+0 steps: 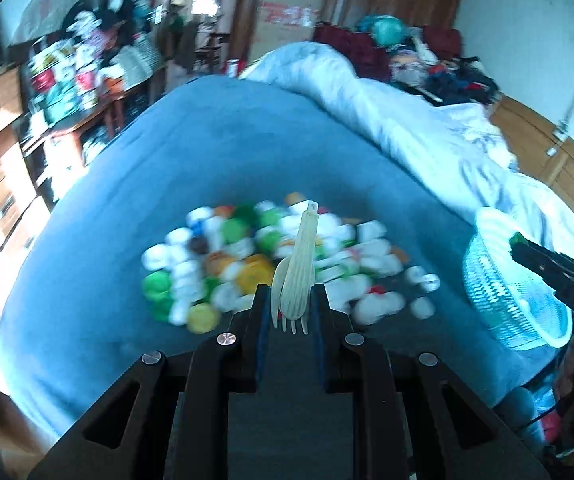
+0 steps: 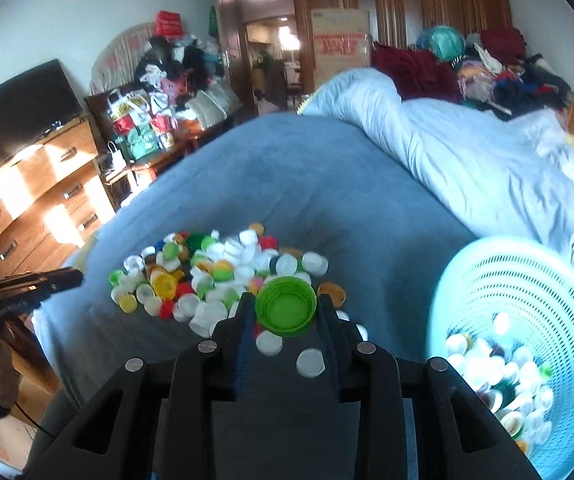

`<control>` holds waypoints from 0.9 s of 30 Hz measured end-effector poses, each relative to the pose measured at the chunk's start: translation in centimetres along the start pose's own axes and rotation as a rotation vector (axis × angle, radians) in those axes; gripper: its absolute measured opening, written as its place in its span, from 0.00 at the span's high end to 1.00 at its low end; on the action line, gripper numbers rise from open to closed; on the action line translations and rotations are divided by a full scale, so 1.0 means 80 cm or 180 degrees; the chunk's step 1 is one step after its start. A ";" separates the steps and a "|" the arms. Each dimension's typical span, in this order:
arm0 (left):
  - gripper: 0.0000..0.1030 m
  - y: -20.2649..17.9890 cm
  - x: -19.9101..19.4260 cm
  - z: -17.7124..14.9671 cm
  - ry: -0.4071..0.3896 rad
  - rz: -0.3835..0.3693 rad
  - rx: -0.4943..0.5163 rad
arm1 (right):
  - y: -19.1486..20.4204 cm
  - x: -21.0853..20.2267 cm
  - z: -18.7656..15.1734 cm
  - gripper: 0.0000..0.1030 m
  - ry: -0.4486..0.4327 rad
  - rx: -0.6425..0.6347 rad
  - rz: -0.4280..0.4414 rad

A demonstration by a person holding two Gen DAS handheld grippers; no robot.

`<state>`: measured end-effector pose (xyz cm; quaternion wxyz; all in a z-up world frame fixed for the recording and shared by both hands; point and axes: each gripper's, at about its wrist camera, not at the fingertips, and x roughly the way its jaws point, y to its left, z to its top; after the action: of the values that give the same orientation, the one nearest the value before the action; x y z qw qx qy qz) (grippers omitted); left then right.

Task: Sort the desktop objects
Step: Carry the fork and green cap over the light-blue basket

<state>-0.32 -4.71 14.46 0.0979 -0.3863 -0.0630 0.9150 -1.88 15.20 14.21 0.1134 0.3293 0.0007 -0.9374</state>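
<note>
Now the left gripper point(image 1: 289, 304) pinches a pale plastic fork point(image 1: 297, 276), while the right gripper point(image 2: 285, 312) clamps a green cap point(image 2: 285, 310) above the cap pile point(image 2: 207, 276), beside the basket point(image 2: 527, 280).

Matt plastic fork point(image 1: 296, 280), glossy green plastic cap point(image 2: 285, 311), perforated plastic basket point(image 2: 527, 280), soft blue cloth blanket point(image 2: 287, 184), varnished wood dresser point(image 2: 47, 200).

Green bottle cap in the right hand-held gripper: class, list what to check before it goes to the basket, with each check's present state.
1. Right hand-held gripper grips the green cap: ok.
2. Cap lifted off the pile of caps: ok.
3. Blue basket in reach, lower right: ok.
4. Basket has room above the caps inside: ok.
5. Left hand-held gripper holds the plastic fork and spoon securely: ok.
6. Where the cutlery belongs: cannot tell.
</note>
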 end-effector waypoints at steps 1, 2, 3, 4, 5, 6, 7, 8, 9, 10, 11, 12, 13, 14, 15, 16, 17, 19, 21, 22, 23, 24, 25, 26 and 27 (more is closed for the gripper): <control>0.85 -0.012 -0.001 0.005 -0.0025 -0.0020 0.0045 | -0.004 -0.004 0.004 0.68 -0.0015 -0.0002 -0.0014; 0.85 -0.028 -0.003 0.011 -0.0053 -0.0052 0.0100 | -0.008 -0.009 0.009 0.68 -0.0034 0.0001 -0.0032; 0.85 -0.039 -0.003 0.016 -0.0066 -0.0084 0.0138 | -0.015 -0.015 0.015 0.68 -0.0059 0.0006 -0.0046; 0.85 -0.051 -0.002 0.021 -0.0080 -0.0102 0.0168 | -0.019 -0.019 0.019 0.68 -0.0072 0.0005 -0.0059; 0.85 -0.058 -0.002 0.025 -0.0092 -0.0111 0.0183 | -0.025 -0.025 0.024 0.68 -0.0088 0.0003 -0.0082; 0.85 -0.068 -0.002 0.031 -0.0107 -0.0129 0.0198 | -0.030 -0.030 0.028 0.68 -0.0104 0.0004 -0.0099; 0.85 -0.077 -0.001 0.038 -0.0120 -0.0139 0.0207 | -0.035 -0.035 0.032 0.68 -0.0117 0.0004 -0.0117; 0.85 -0.085 -0.001 0.042 -0.0130 -0.0140 0.0211 | -0.040 -0.038 0.036 0.68 -0.0121 0.0001 -0.0138; 0.85 -0.092 -0.002 0.045 -0.0140 -0.0143 0.0221 | -0.046 -0.042 0.039 0.68 -0.0122 0.0003 -0.0165; 0.85 -0.099 -0.003 0.050 -0.0152 -0.0153 0.0239 | -0.050 -0.044 0.042 0.68 -0.0121 0.0007 -0.0183; 0.85 -0.109 -0.003 0.056 -0.0172 -0.0160 0.0266 | -0.056 -0.047 0.044 0.68 -0.0120 0.0017 -0.0196; 0.85 -0.117 -0.005 0.060 -0.0199 -0.0155 0.0301 | -0.062 -0.051 0.046 0.68 -0.0125 0.0031 -0.0213; 0.85 -0.125 -0.007 0.060 -0.0220 -0.0147 0.0334 | -0.067 -0.054 0.047 0.68 -0.0131 0.0041 -0.0235; 0.85 -0.133 -0.008 0.064 -0.0227 -0.0167 0.0357 | -0.072 -0.058 0.048 0.68 -0.0141 0.0052 -0.0253; 0.85 -0.140 -0.009 0.066 -0.0234 -0.0184 0.0363 | -0.076 -0.061 0.049 0.68 -0.0144 0.0058 -0.0261; 0.85 -0.146 -0.010 0.069 -0.0246 -0.0193 0.0375 | -0.080 -0.064 0.049 0.68 -0.0151 0.0068 -0.0272; 0.85 -0.155 -0.011 0.072 -0.0252 -0.0211 0.0403 | -0.084 -0.068 0.049 0.68 -0.0162 0.0075 -0.0283; 0.85 -0.169 -0.012 0.076 -0.0253 -0.0226 0.0436 | -0.092 -0.074 0.049 0.68 -0.0179 0.0096 -0.0300; 0.85 -0.182 -0.011 0.079 -0.0250 -0.0237 0.0472 | -0.099 -0.080 0.047 0.67 -0.0191 0.0118 -0.0314; 0.85 -0.191 -0.012 0.082 -0.0257 -0.0252 0.0498 | -0.103 -0.082 0.046 0.67 -0.0195 0.0127 -0.0320; 0.85 -0.199 -0.013 0.083 -0.0260 -0.0262 0.0522 | -0.106 -0.085 0.045 0.67 -0.0198 0.0133 -0.0328; 0.85 -0.206 -0.013 0.085 -0.0270 -0.0264 0.0552 | -0.110 -0.087 0.043 0.67 -0.0201 0.0146 -0.0338; 0.85 -0.213 -0.012 0.087 -0.0281 -0.0261 0.0577 | -0.114 -0.089 0.042 0.67 -0.0202 0.0159 -0.0344; 0.85 -0.222 -0.013 0.089 -0.0283 -0.0277 0.0608 | -0.119 -0.092 0.040 0.67 -0.0204 0.0175 -0.0356; 0.85 -0.228 -0.013 0.090 -0.0288 -0.0288 0.0633 | -0.122 -0.094 0.039 0.67 -0.0207 0.0185 -0.0365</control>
<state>-2.39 12.53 23.69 0.1740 -0.3298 0.0064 0.9279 -0.21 26.08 20.58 0.0499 0.3012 -0.0113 -0.9522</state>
